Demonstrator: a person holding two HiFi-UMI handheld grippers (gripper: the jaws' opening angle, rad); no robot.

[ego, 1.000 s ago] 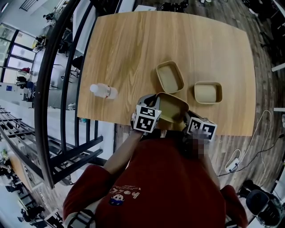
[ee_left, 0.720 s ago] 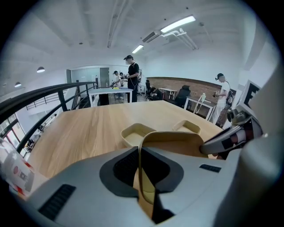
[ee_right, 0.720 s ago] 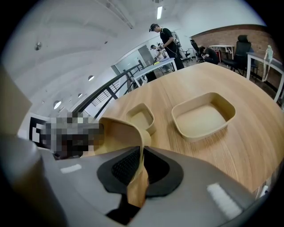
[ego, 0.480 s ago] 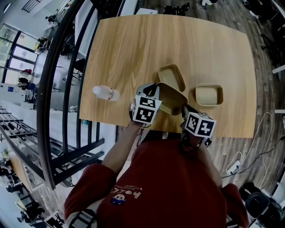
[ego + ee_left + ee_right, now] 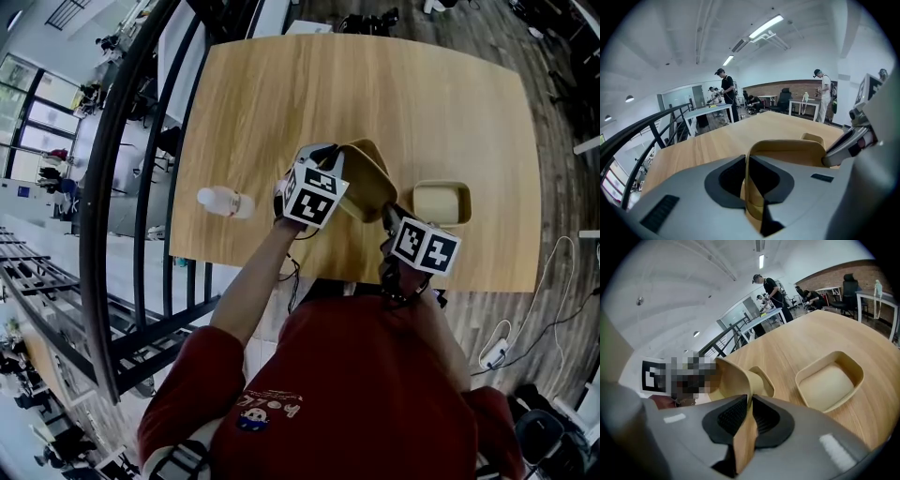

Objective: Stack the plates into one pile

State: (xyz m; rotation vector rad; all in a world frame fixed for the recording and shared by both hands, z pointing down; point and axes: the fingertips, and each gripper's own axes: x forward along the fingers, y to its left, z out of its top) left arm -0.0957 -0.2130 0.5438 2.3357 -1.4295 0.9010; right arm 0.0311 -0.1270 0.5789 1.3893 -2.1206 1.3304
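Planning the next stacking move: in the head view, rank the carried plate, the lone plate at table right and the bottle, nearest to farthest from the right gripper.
1. held plate: its rim is between the jaws of the right gripper, which have just opened slightly.
2. loose plate: on the table, just up and right of it.
3. bottle: lying at the table's left side.

A plastic bottle point(image 5: 223, 201) lies (on its side) near the table point(image 5: 281, 94) edge.

Lifted plate point(image 5: 367, 187) largely hides second plate point(image 5: 766, 380) in head view; bottle point(image 5: 223, 201) label too small to read
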